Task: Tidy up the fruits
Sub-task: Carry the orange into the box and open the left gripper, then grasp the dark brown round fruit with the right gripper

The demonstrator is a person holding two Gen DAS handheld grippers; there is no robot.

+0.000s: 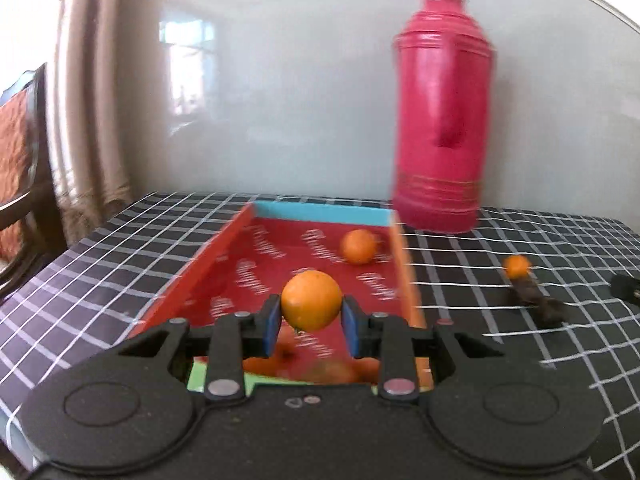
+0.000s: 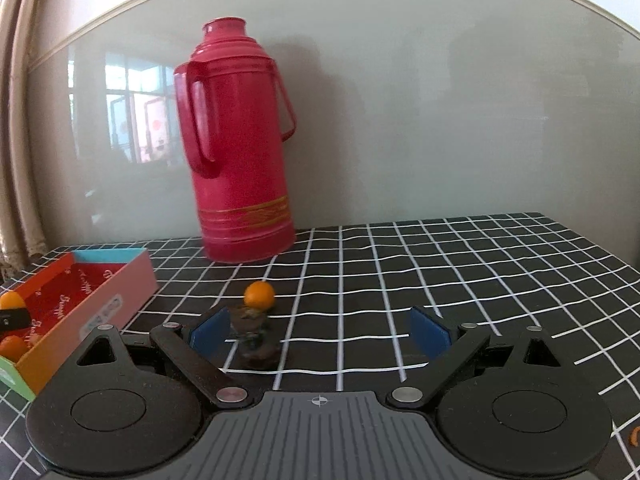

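Observation:
My left gripper [image 1: 311,320] is shut on an orange [image 1: 311,300] and holds it above the near half of a red box [image 1: 224,268] with a blue far wall. One orange [image 1: 359,246] lies at the box's far right, and more orange fruit shows blurred under the fingers. Right of the box, a small orange [image 1: 517,266] rests against a dark lumpy object [image 1: 536,300]. In the right wrist view my right gripper [image 2: 319,332] is open low over the cloth. That small orange [image 2: 260,295] and the dark object [image 2: 254,336] sit just inside its left pad [image 2: 208,332].
A tall red thermos flask [image 2: 240,160] stands at the back by the grey wall, just right of the box [image 2: 92,304]. A black cloth with a white grid [image 2: 440,280] covers the table. A chair [image 1: 20,180] and a curtain are to the left. A small orange scrap [image 2: 634,436] lies at the near right.

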